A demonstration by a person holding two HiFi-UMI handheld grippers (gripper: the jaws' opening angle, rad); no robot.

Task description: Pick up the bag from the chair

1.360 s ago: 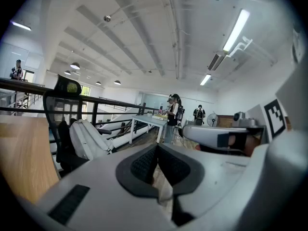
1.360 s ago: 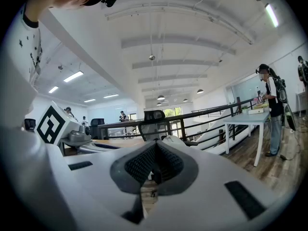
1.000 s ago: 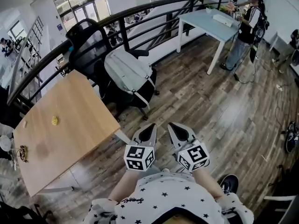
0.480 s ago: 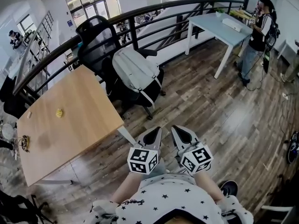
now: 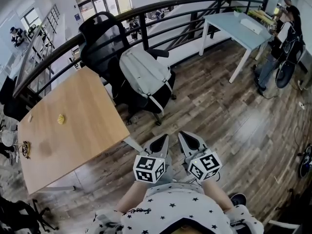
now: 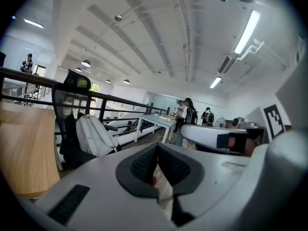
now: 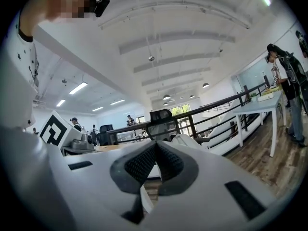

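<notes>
Grippers first: the left gripper has its jaws pressed together at the tips, dark ribbed pads meeting, with nothing caught between them. Same story on the right gripper, its jaws closed on each other and empty. Both are held low and close in front of the person's star-print shirt, side by side and pointing out over the wood-plank floor. The left marker cube and the right marker cube sit just behind the jaws, nearly level with one another.

Looking outward now, the bag is well apart from both grippers. It's a pale grey backpack standing on the seat of the black office chair and leaning against the mesh backrest, with a strap running down its near side. Neither gripper touches it.

Just to the chair's left is the wooden table, one corner reaching toward the left gripper, and a small yellow object lies on it. Behind the chair a dark railing curves across the room. Far right, another person stands beside a light-coloured table.
</notes>
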